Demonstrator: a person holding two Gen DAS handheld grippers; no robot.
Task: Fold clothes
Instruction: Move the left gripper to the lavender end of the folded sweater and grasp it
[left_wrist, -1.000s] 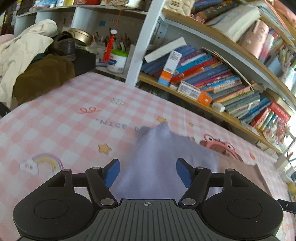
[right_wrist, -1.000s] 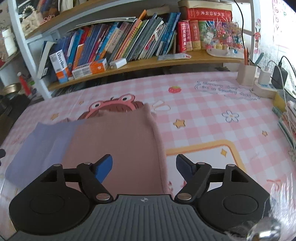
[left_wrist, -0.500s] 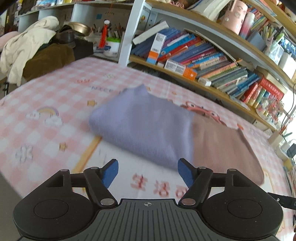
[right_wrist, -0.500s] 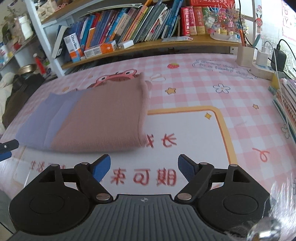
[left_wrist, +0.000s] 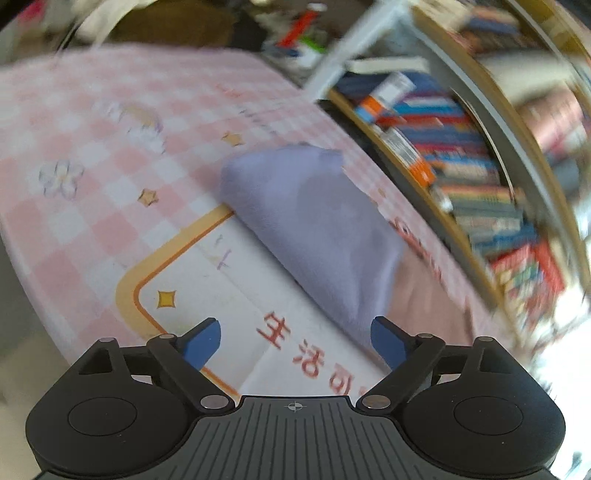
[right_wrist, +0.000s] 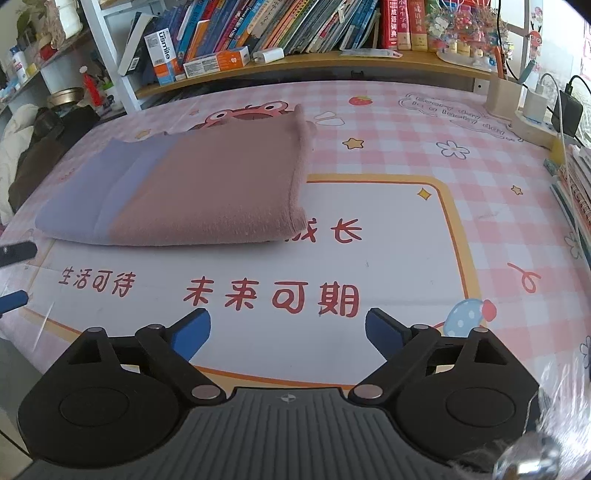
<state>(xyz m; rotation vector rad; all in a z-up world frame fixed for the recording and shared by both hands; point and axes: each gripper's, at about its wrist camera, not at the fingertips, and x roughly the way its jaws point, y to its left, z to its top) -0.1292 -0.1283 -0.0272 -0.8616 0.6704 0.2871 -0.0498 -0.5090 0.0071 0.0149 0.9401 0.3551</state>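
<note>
Both grippers (left_wrist: 295, 341) (right_wrist: 288, 332) just spread, empty; blur smears folded garment (right_wrist: 192, 188).

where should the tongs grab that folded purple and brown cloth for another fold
Probably the brown short end of the cloth, from the right. The layers stack there into an exposed edge beside bare table, so one finger can slide under. Both tongs stand open and empty.

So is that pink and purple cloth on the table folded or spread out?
Folded. The cloth lies as a compact rectangle with stacked layers showing along its right edge, flat on the table.
</note>
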